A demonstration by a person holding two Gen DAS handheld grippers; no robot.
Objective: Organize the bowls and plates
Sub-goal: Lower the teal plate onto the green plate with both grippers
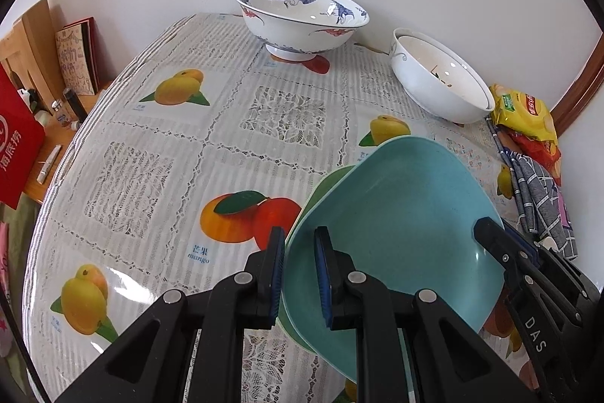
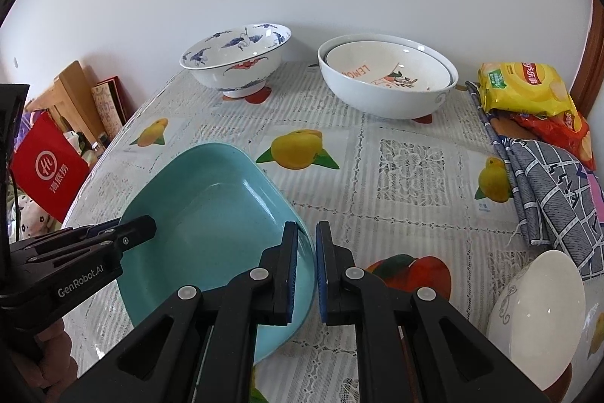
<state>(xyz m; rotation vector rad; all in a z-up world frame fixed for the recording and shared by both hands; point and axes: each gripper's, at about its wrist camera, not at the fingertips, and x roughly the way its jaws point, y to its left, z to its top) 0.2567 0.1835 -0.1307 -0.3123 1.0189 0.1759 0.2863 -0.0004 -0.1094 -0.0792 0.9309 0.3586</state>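
Note:
A teal square plate [image 1: 396, 214] [image 2: 211, 214] is held tilted over the fruit-print tablecloth [image 1: 158, 153] by both grippers, on opposite rims. My left gripper [image 1: 300, 274] is shut on its near left rim. The edge of a green plate [image 1: 321, 187] shows right under that rim and seems caught in the same grip. My right gripper [image 2: 306, 270] is shut on the plate's right rim. Each gripper also shows in the other's view, the right gripper [image 1: 490, 233] and the left gripper [image 2: 147, 225]. The right wrist view hides the green plate.
A blue-crane bowl [image 1: 302, 14] [image 2: 238, 59] and two nested white bowls [image 1: 438, 82] [image 2: 385, 78] stand at the back by the wall. A white bowl [image 2: 536, 320] lies near right. Snack bags [image 2: 524, 85] and a checked cloth [image 2: 555, 191] lie at the right edge.

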